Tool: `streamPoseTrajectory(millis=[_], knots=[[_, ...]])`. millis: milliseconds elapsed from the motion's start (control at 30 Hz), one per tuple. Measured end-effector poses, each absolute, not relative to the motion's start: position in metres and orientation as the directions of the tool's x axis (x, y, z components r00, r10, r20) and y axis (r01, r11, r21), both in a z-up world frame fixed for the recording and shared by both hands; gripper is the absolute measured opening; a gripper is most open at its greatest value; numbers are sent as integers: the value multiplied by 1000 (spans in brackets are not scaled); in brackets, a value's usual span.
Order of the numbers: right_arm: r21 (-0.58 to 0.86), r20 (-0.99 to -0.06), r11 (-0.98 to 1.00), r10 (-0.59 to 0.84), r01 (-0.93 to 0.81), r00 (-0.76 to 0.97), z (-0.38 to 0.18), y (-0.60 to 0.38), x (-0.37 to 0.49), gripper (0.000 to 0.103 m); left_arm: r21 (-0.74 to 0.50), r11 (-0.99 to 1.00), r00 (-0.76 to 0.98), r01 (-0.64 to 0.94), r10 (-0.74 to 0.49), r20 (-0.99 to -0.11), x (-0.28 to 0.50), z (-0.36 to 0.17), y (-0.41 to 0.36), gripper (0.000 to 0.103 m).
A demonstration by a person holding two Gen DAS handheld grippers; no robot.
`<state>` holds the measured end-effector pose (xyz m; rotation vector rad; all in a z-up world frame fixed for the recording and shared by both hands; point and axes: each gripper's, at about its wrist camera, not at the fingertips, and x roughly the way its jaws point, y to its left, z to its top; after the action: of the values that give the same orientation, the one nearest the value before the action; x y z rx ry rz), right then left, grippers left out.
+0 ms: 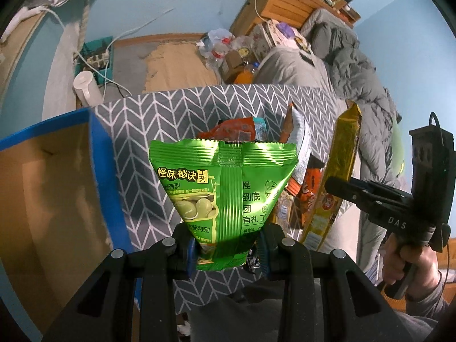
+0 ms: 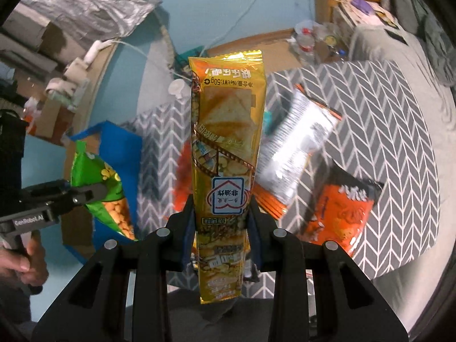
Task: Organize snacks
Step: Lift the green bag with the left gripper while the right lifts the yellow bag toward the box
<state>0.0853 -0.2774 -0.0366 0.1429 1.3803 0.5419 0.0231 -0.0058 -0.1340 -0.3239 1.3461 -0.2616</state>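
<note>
Left wrist view shows the left tongs clenched on the bottom edge of a green snack bag, held upright above the chevron-patterned surface. Just to its left stands an open blue box. The right tongs grip a long golden cracker packet upright, well above the surface. Beneath it lie a silver packet and an orange bag, loosely heaped.
</note>
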Motion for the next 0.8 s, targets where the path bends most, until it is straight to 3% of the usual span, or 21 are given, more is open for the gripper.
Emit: streamPoseTrajectory(millis=[800], knots=[[503,-819,641,567,-580,-84,7,-106,77,32,-330,893,362,-306,-211,-908,-52,-100,114,34]])
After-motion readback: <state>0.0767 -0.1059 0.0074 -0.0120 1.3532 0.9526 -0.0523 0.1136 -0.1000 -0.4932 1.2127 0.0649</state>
